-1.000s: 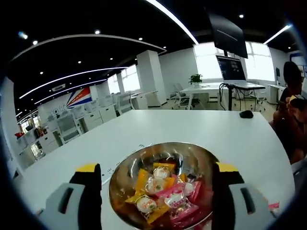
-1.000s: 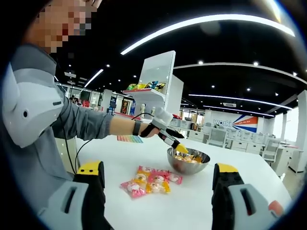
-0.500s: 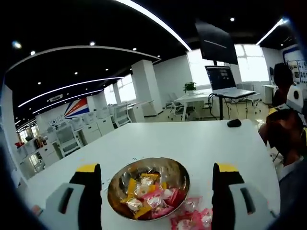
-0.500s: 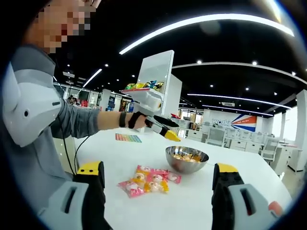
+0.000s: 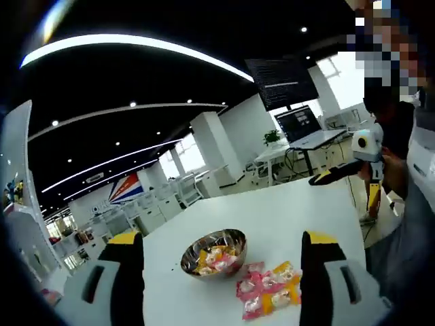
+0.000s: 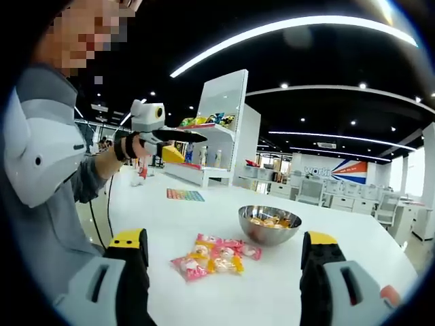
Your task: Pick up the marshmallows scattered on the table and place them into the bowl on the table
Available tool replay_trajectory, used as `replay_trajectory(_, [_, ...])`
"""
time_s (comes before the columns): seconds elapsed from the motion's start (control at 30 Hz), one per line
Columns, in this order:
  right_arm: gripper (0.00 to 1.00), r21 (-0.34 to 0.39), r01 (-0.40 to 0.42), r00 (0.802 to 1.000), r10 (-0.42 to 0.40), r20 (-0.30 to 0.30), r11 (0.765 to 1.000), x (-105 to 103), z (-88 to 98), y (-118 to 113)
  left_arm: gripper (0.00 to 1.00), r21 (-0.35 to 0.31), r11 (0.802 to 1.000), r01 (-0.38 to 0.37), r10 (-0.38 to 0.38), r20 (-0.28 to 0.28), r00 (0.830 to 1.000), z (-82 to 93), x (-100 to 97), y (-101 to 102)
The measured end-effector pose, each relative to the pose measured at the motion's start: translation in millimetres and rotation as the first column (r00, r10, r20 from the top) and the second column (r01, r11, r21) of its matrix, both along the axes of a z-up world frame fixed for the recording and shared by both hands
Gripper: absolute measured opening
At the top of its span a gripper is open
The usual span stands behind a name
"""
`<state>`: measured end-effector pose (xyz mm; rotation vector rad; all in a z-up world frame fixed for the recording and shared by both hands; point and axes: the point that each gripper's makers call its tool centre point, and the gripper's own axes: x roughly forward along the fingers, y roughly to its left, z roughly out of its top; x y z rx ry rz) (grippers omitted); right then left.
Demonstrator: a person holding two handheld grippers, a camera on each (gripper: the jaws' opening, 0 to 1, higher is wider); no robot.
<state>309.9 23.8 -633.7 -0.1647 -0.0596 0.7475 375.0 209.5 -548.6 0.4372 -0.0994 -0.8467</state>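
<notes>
Several wrapped marshmallows (image 6: 216,257) lie between the right claw's (image 6: 225,272) spread, empty jaws, beside the steel bowl (image 6: 270,225). The right gripper view catches the left claw (image 6: 178,144) raised high above the desk (image 6: 272,292); its own view shows its jaws spread too.

Colourful card (image 6: 185,195) on table; laptop (image 5: 299,124) on far desk.

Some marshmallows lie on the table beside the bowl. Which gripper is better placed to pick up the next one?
Probably the right gripper: its open jaws frame the marshmallows on the table beside the bowl. The left gripper is raised high.

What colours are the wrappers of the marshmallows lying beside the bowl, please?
Pink and yellow; the marshmallows show best in the right gripper view, left of the bowl.
</notes>
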Motion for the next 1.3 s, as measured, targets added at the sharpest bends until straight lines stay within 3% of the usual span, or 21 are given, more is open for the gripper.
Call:
replay_trajectory(0.2, [0.87, 0.027, -0.046, 0.999, 0.046, 0.000, 0.999, 0.6, 3.5, 12.3, 0.95, -0.033, 0.999, -0.024, 0.023, -0.005, 1.000, -21.9, -36.3, 4.5])
replay_trajectory(0.37, [0.87, 0.022, -0.052, 0.999, 0.052, 0.002, 0.998, 0.7, 4.2, 11.6, 0.95, -0.051, 0.998, -0.041, 0.038, -0.046, 0.998, -49.1, -41.6, 10.4])
replay_trajectory(0.5, [0.87, 0.040, -0.057, 0.998, 0.057, -0.004, 0.998, 2.3, 4.4, 10.0, 0.95, -0.064, 0.997, -0.051, 0.043, -0.121, 0.992, -76.4, -39.8, 12.7])
replay_trajectory(0.6, [0.86, 0.044, -0.065, 0.998, 0.065, -0.002, 0.997, 1.9, 4.6, 11.7, 0.95, -0.027, 0.999, -0.037, 0.034, -0.097, 0.995, -91.9, -42.7, 17.0])
replay_trajectory(0.73, [0.86, 0.037, -0.085, 0.996, 0.085, 0.001, 0.996, -0.4, 3.5, 15.8, 0.95, -0.042, 0.999, 0.008, -0.015, -0.175, 0.984, -112.4, -48.3, 14.6])
replay_trajectory(0.87, [0.86, 0.032, -0.096, 0.995, 0.096, 0.000, 0.995, -0.9, 2.2, 18.6, 0.95, 0.000, 1.000, -0.026, 0.025, -0.192, 0.981, -133.2, -42.7, 17.2])
replay_trajectory(1.3, [0.86, 0.004, -0.113, 0.994, 0.113, 0.000, 0.994, -4.1, -0.4, 23.2, 0.94, -0.024, 1.000, -0.020, 0.014, -0.204, 0.979, -131.0, -44.7, 11.1])
